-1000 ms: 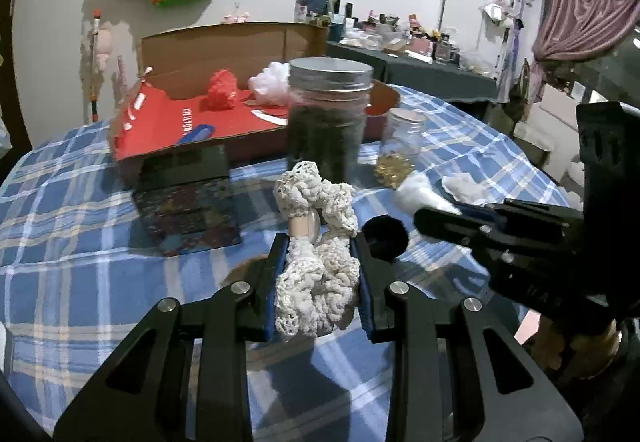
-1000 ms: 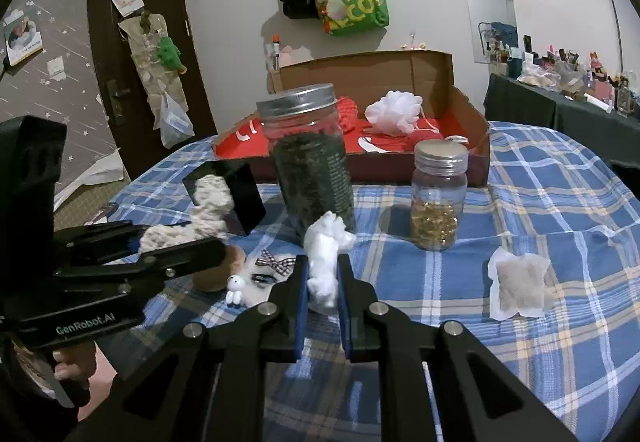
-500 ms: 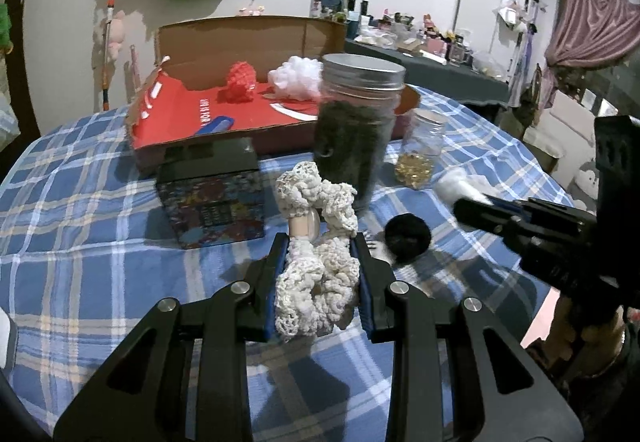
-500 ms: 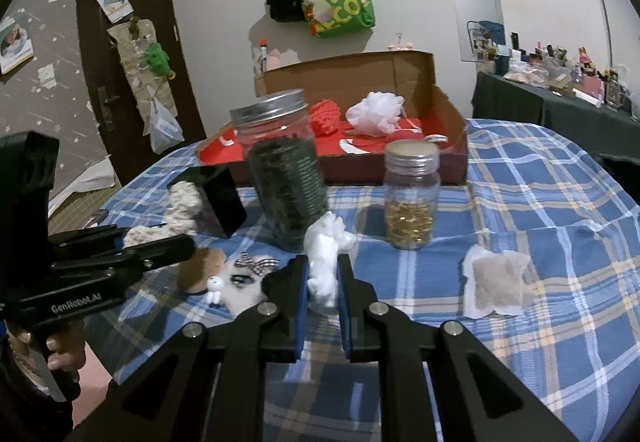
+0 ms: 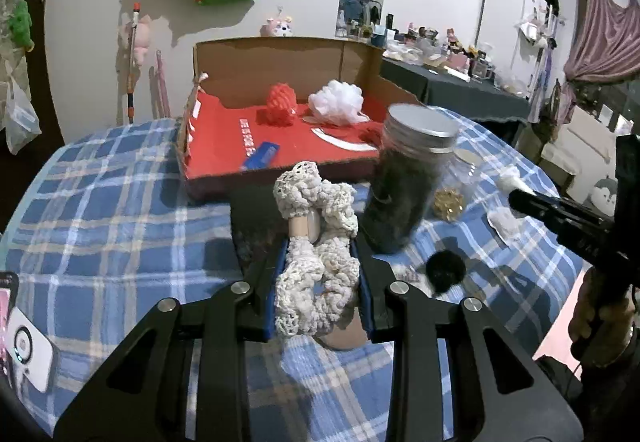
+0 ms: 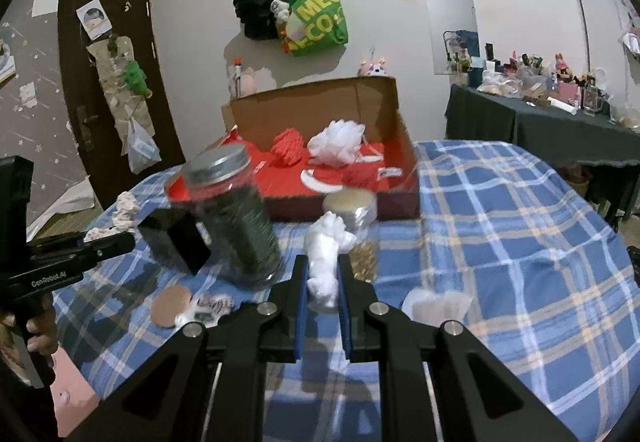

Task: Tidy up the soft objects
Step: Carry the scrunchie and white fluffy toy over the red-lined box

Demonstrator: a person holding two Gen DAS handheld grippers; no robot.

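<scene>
My left gripper (image 5: 320,262) is shut on a cream crocheted soft toy (image 5: 316,242), held above the table. My right gripper (image 6: 323,270) is shut on a small white fluffy soft item (image 6: 326,254). An open cardboard box with a red floor (image 5: 224,150) stands at the back of the table; a red knitted ball (image 5: 282,100) and a white mesh pouf (image 5: 338,104) lie in it. The same box (image 6: 400,178) shows in the right wrist view, ahead of my right gripper. A black pom-pom (image 5: 445,269) lies on the cloth right of my left gripper.
A tall dark-filled jar (image 5: 408,182) and a small jar of golden bits (image 6: 354,210) stand between the grippers and the box. A black box (image 6: 174,242), a brown disc (image 6: 172,306), a small bow (image 6: 210,304) and a sachet (image 6: 436,304) lie on the plaid tablecloth (image 6: 520,242).
Both grippers have moved forward towards the cardboard box, each still holding its soft item. The jars and box now appear closer.
</scene>
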